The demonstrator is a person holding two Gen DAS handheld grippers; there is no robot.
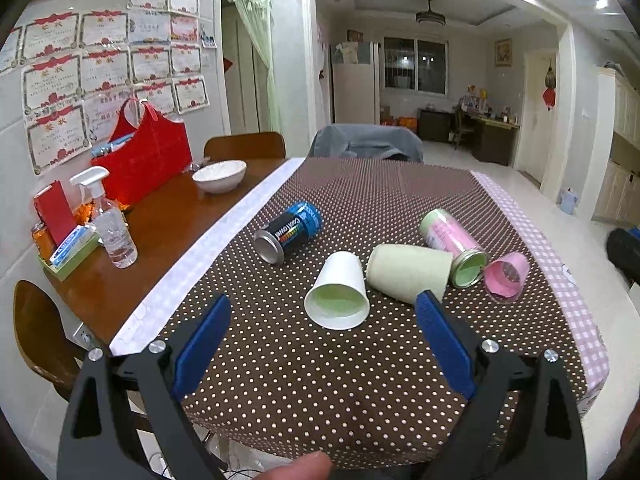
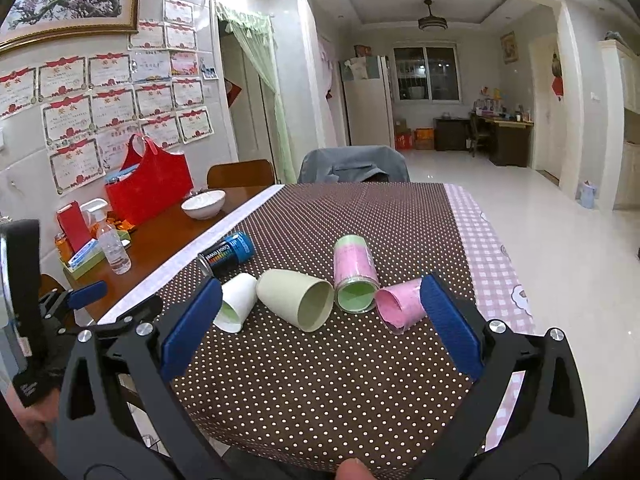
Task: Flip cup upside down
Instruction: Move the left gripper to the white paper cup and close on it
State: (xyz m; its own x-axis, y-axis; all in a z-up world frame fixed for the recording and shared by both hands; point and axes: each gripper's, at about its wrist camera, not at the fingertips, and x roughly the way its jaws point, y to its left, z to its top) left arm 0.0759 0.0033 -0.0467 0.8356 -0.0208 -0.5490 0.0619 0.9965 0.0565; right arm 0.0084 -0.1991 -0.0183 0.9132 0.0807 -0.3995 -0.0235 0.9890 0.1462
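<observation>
Five cups lay on their sides mid-bench; the white cup touched the pale green cup. Both the left gripper and right gripper hovered empty, fingers wide, the right one hiding part of the pink cup.

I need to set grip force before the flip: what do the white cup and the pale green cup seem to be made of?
White cup: probably paper, matte white outside with a rolled rim and a greenish lining. Pale green cup: looks like thicker matte plastic or a fibre composite, with an evenly coloured, opaque wall; the pictures cannot settle which.
</observation>
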